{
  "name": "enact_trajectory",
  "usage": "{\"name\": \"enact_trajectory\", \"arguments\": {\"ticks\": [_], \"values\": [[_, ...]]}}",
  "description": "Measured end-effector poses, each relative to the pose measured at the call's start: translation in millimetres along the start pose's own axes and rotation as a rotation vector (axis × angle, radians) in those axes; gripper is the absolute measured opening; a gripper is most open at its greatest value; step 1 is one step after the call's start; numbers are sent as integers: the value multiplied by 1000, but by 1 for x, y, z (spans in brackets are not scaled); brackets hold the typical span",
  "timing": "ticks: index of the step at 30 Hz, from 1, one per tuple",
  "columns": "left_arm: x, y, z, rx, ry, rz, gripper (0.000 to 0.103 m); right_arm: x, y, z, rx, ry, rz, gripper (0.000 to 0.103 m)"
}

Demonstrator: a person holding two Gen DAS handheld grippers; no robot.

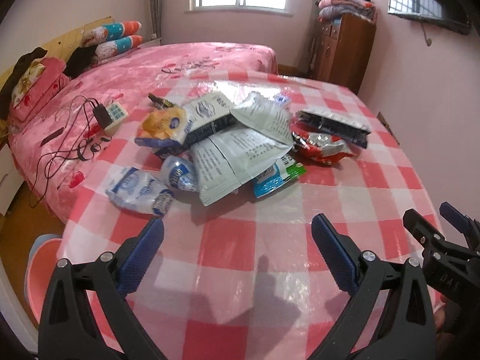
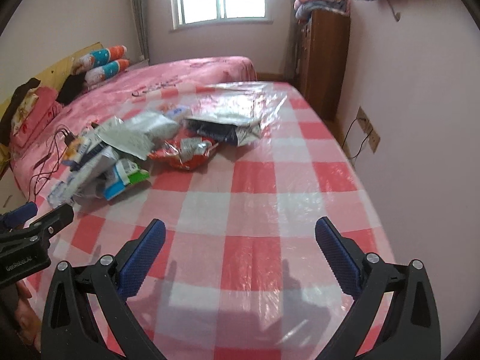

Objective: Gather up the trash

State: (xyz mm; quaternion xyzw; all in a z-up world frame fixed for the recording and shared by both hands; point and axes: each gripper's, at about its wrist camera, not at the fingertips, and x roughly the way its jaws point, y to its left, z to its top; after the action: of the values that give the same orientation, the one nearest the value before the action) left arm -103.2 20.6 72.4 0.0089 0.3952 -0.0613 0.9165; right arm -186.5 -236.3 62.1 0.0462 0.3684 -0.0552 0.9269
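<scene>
- Left tool (image 1: 237, 234) is hanging released above the checked desk (image 1: 270, 270).
- Right tool (image 2: 240, 235) is hanging released.
- Wrappers (image 1: 240, 147) are lying piled at twelve o'clock.

A worktop (image 1: 270, 270) covered in red-and-white checked cloth under clear plastic carries a heap of wrappers (image 1: 240, 150). At the heap's near left edge lies a crumpled white-and-blue wrapper (image 1: 139, 190); at its right, a red foil packet (image 1: 324, 148) under a dark pouch (image 1: 333, 124). Behind the heap stands a pink bed (image 1: 180, 60) with a power strip (image 1: 115, 117) and cables.
</scene>
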Motion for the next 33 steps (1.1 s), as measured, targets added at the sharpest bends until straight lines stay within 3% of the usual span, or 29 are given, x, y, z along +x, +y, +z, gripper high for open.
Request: {"name": "enact_trajectory", "arguments": {"ticks": [8, 16, 25, 33], "values": [[-44, 11, 5, 23, -118, 31, 99, -50, -1, 7, 30, -114, 14, 99], [-81, 21, -2, -4, -177, 4, 99, -88, 3, 10, 28, -197, 28, 99], [-105, 28, -7, -7, -241, -20, 99, -108, 9, 6, 17, -225, 24, 99], [-111, 31, -13, -32, -243, -37, 99, -113, 13, 2, 4, -234, 20, 99]]}}
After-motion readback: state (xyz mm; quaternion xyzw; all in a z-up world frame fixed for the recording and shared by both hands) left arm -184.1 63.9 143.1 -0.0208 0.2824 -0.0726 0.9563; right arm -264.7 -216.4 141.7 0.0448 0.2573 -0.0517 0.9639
